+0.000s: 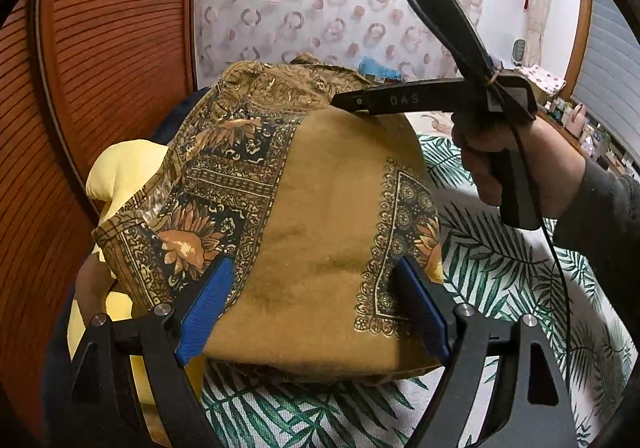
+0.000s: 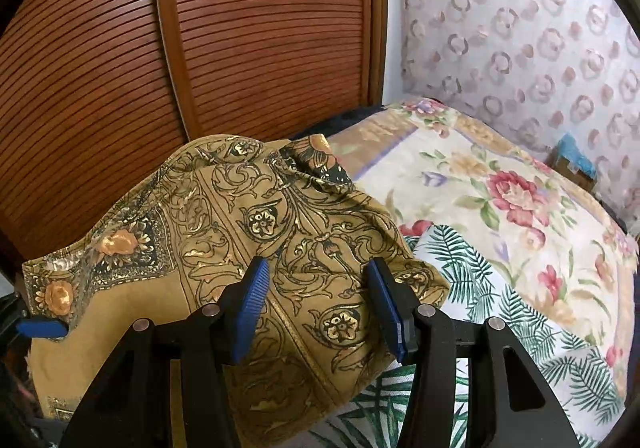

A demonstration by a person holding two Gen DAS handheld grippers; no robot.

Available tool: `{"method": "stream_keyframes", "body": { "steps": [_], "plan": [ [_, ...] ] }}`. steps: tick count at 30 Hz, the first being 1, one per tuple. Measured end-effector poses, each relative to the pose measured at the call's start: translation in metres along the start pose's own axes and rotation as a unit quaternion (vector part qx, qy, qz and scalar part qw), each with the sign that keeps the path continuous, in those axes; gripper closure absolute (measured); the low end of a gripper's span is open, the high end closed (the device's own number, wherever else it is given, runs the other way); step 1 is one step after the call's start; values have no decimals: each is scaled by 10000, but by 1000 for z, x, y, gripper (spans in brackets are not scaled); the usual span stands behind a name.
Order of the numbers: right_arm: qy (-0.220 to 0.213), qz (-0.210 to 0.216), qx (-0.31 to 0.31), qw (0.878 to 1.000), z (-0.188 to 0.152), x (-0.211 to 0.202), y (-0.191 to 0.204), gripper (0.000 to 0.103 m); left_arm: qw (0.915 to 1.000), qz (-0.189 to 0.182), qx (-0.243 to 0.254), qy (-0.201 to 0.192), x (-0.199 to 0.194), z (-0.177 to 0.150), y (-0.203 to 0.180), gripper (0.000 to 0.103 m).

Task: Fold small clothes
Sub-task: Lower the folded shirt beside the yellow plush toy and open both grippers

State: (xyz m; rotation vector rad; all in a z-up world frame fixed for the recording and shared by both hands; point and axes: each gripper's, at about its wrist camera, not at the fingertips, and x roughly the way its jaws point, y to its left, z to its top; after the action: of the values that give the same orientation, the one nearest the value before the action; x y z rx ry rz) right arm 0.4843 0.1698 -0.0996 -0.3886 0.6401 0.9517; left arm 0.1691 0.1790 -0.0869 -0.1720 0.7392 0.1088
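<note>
The left gripper point(image 1: 312, 308), jaws released, hovered over the near edge of the mustard patterned garment point(image 1: 320, 208) lying on the palm-print bedspread point(image 1: 500, 268), while the right gripper point(image 2: 320, 304) hung open-jawed above its right part.

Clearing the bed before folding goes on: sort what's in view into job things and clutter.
Job: mustard patterned garment, left gripper, right gripper.
Lying about: yellow pillow, floral quilt, palm-leaf sheet, blue-topped box.
</note>
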Motion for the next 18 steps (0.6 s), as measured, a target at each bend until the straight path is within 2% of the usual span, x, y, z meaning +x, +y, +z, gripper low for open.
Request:
{"method": "stream_keyframes", "body": {
  "steps": [5, 9, 18],
  "plan": [
    [66, -141, 89, 9998, -3, -24, 12, 49, 10000, 33, 39, 70, 4, 0, -2, 16],
    [-11, -125, 164, 9998, -13, -66, 22, 49, 9999, 61, 59, 96, 6, -1, -2, 15],
    [-331, -142, 451, 9983, -64, -150, 35, 49, 9999, 42, 39, 111, 8, 1, -2, 15]
  ]
}}
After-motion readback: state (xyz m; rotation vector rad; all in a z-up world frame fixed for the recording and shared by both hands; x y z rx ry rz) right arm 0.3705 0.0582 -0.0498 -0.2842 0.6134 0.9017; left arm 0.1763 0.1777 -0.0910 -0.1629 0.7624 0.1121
